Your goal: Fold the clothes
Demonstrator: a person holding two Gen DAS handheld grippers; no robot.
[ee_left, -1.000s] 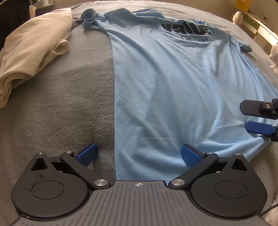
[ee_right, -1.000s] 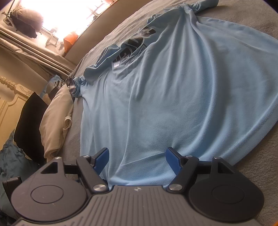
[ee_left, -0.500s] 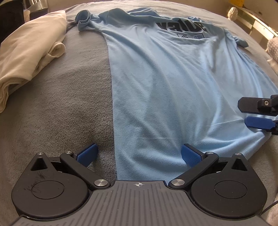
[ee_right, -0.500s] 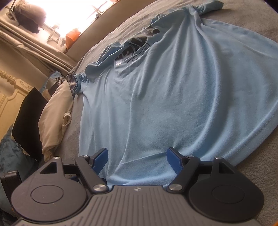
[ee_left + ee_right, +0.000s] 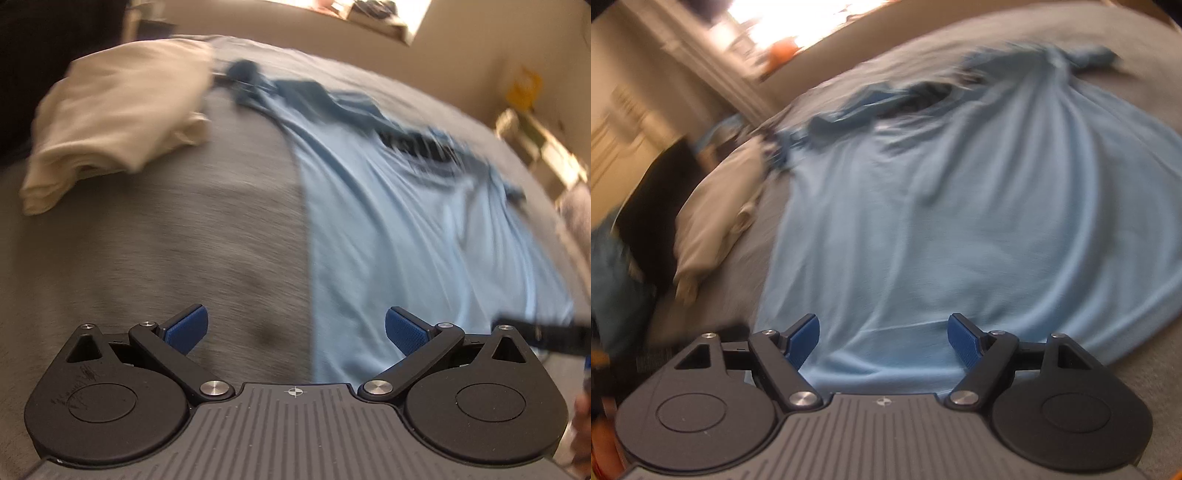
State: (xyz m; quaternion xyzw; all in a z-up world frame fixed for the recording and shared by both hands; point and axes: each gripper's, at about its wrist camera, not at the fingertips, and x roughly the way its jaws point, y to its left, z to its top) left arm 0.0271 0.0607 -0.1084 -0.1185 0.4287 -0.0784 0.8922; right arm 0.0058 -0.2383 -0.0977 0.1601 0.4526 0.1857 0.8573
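Note:
A light blue T-shirt [image 5: 399, 229] with black lettering lies spread flat on a grey blanket [image 5: 184, 240]; it also fills the right wrist view [image 5: 960, 229]. My left gripper [image 5: 295, 328] is open and empty, above the shirt's left bottom corner, its right finger over the cloth and its left over the blanket. My right gripper [image 5: 882, 334] is open and empty, above the shirt's bottom hem. Its dark tip shows at the right edge of the left wrist view [image 5: 543, 334]. Both views are blurred by motion.
A folded cream garment [image 5: 118, 122] lies on the blanket left of the shirt, also in the right wrist view [image 5: 713, 218]. A dark pillow [image 5: 653, 218] and blue cloth [image 5: 609, 280] lie further left. Shelves [image 5: 535, 147] stand at the far right.
Both grippers have lifted and pulled back from the shirt, so more of the bed and room shows. Both stay open and empty. The shirt has not moved.

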